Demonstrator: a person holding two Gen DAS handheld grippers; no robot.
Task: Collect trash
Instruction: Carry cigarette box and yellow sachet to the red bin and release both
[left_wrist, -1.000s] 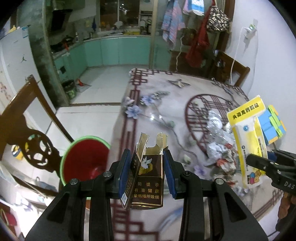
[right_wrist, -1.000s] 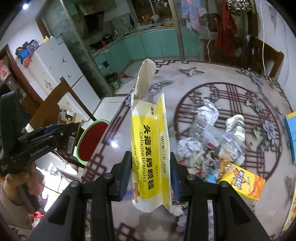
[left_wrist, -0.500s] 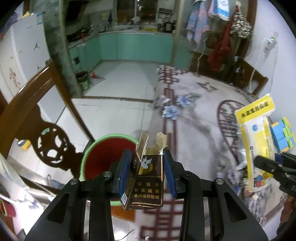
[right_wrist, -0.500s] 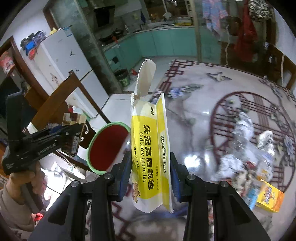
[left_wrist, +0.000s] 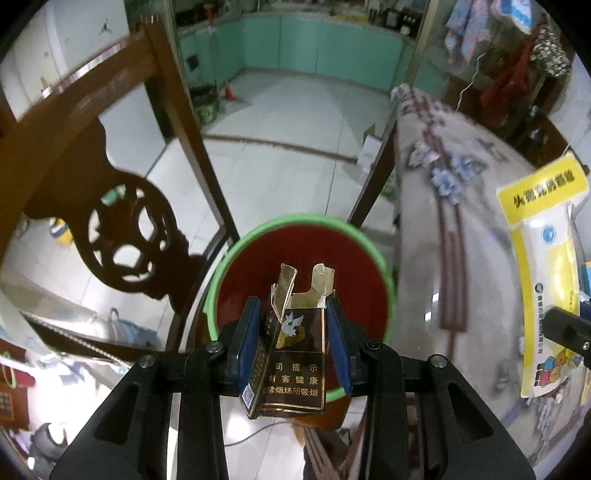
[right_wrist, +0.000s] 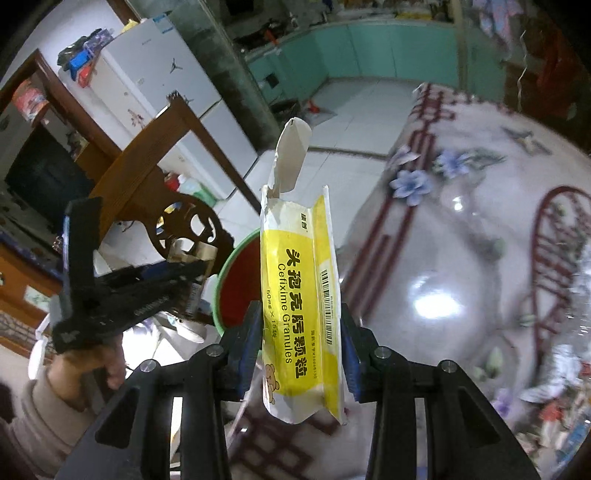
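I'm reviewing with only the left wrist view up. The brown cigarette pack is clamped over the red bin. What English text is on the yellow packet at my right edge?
Observer: The right wrist view reads "Cefixime Granules" on the yellow packet.
Operator: Is it gripped?
Observer: Yes, the right gripper pinches it upright, its torn top open.
Operator: Is it over the bin?
Observer: Not clearly; the red bin shows just behind and left of it.

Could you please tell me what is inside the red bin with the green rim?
The visible part of the red bin shows only bare red wall. The cigarette pack in the left gripper covers its bottom.
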